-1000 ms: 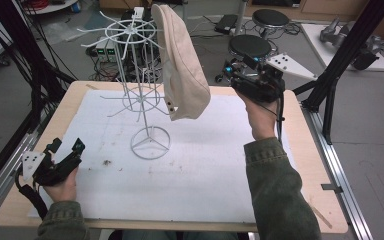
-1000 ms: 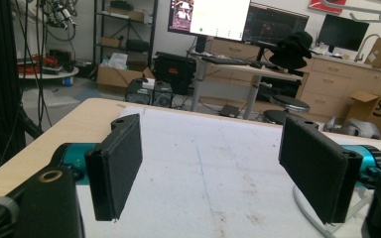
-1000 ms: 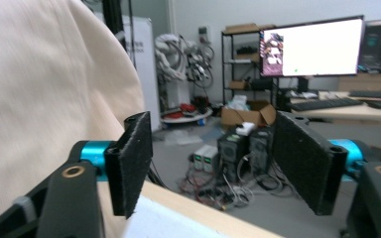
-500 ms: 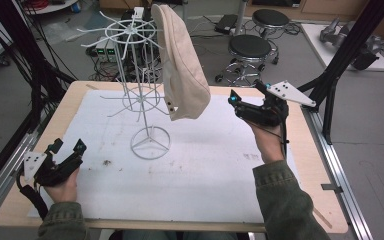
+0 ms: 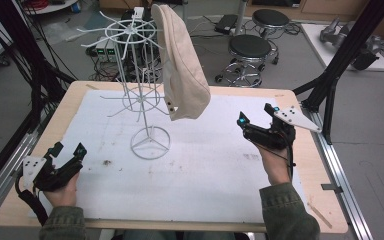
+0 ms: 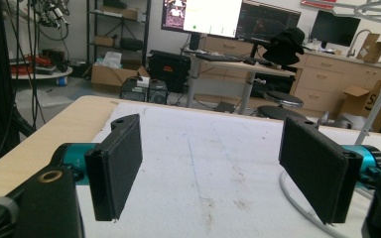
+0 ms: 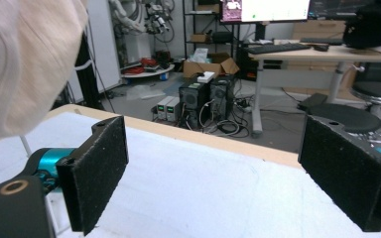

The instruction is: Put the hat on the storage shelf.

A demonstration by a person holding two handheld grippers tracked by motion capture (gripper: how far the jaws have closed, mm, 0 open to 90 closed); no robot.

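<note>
A beige cap (image 5: 182, 75) hangs from the top ring of a white wire stand (image 5: 136, 95) at the back middle of the table. My right gripper (image 5: 255, 114) hovers low over the white mat to the cap's right, apart from it. Its jaws have just been opening and are open with nothing between them. In the right gripper view, the cap (image 7: 25, 59) fills the upper left beyond the right gripper (image 7: 213, 168). My left gripper (image 5: 70, 149) rests at the front left, open and holding nothing. The left gripper (image 6: 213, 173) points toward the stand's base ring (image 6: 297, 203).
A white mat covers most of the wooden table (image 5: 300, 100). Two black stools (image 5: 250, 47) stand behind the table. Black frame posts (image 5: 340, 65) rise at the right and left edges. Wire arms stick out from the stand toward the left.
My right gripper has dropped from beside the cap down to the table's right side, its jaws spreading wider. The cap stays hanging on the stand. The left gripper has not moved.
</note>
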